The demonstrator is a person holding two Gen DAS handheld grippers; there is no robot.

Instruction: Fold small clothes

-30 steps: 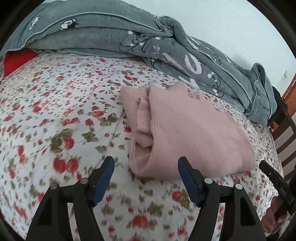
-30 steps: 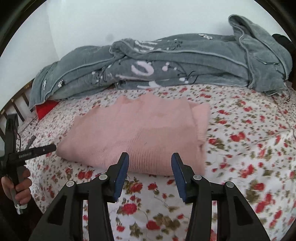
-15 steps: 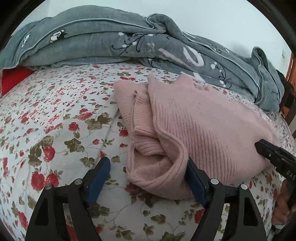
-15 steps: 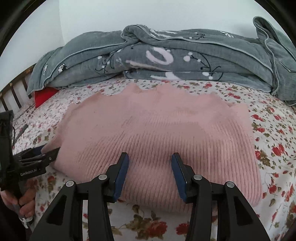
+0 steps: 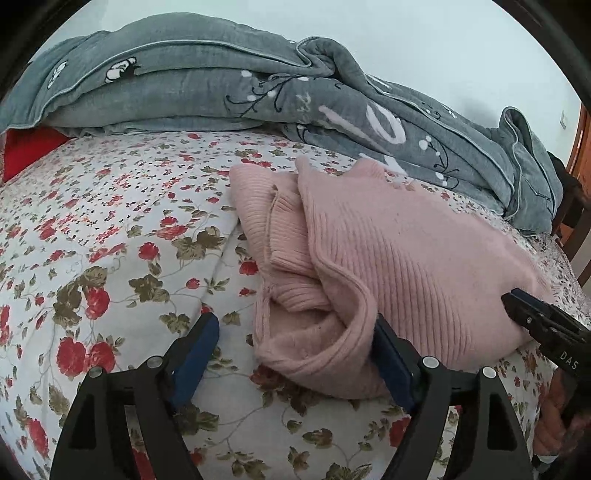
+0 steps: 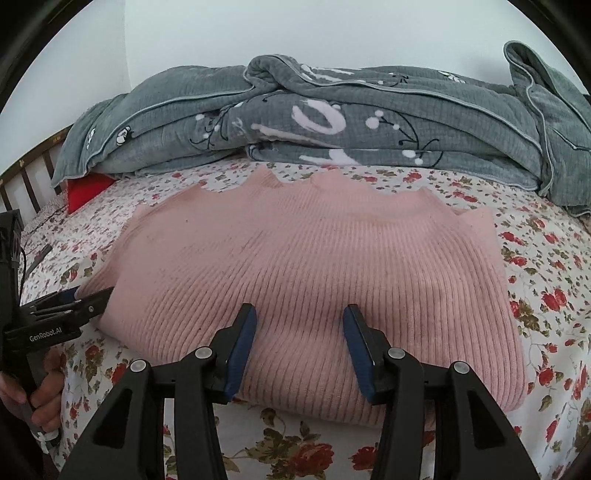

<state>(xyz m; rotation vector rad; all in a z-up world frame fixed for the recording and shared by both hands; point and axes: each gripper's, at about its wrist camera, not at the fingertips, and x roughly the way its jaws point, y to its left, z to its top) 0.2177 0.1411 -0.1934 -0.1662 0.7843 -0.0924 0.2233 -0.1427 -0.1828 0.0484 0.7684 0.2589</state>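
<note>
— Where is the pink sweater (image 6: pixel 314 273) lying?

— On the bed (image 6: pixel 546 280), on its sheet of red flowers. In the right wrist view it fills the middle of the frame, folded into a broad flat bundle with its ribbed knit facing up. In the left wrist view the pink sweater (image 5: pixel 399 266) sits right of centre, and its open end shows layered folds and a ribbed cuff toward the lower middle.

— And the left tool (image 5: pixel 295 354)?

— Its jaws stand wide apart at the bottom of its own view. The corner of the sweater lies between them: the right blue pad (image 5: pixel 391 365) is against the knit edge, while the left pad rests over bare sheet, apart from the cloth. In the right wrist view the same left tool (image 6: pixel 88 299) enters from the lower left, its tips at the sweater's left edge, held by a hand (image 6: pixel 40 391).

— The right tool (image 6: pixel 300 341)?

— Also spread, though less so. Both pads sit over the near edge of the sweater at the bottom centre; I cannot tell whether they press on it. In the left wrist view the right tool (image 5: pixel 517 306) shows at the right edge, its tip touching the sweater's side.

— What's behind?

— A grey quilt (image 6: pixel 332 122) heaped along the top of the frame, a red pillow (image 6: pixel 86 190) at the left under it, and a white wall (image 6: pixel 295 33).
</note>
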